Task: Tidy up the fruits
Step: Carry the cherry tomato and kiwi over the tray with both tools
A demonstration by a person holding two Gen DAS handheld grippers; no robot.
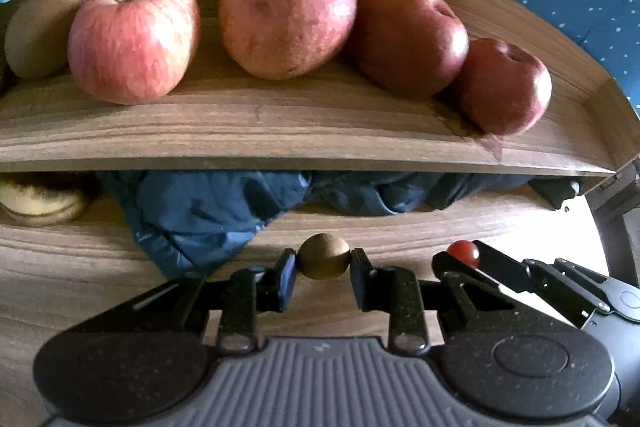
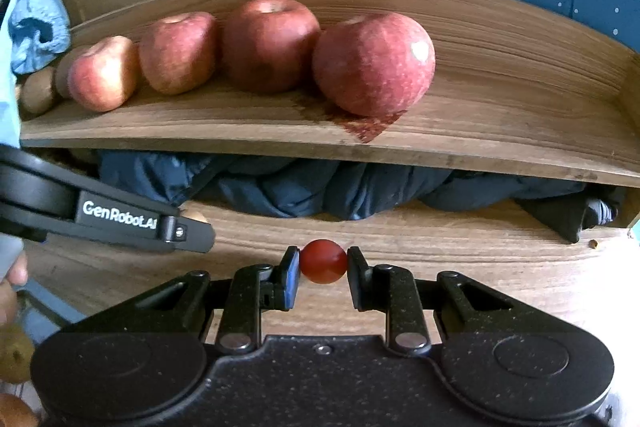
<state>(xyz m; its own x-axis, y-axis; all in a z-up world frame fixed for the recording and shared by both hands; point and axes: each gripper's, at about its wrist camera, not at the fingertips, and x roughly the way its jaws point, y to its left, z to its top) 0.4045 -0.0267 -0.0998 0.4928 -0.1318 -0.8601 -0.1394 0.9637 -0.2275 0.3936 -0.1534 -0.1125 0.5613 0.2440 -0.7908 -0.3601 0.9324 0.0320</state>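
Jaws pinch smooth cherry tomato [image 2: 323, 261], perhaps grape.

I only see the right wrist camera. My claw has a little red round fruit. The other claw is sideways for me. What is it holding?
Observer: The left claw is shut on a small round brown fruit, pinched between both pads.
Operator: Ooh! Is anything hiding behind that claw?
Observer: Yes. A pale yellowish fruit with brown marks lies under the shelf, left of the blue cloth. I cannot tell what kind it is.
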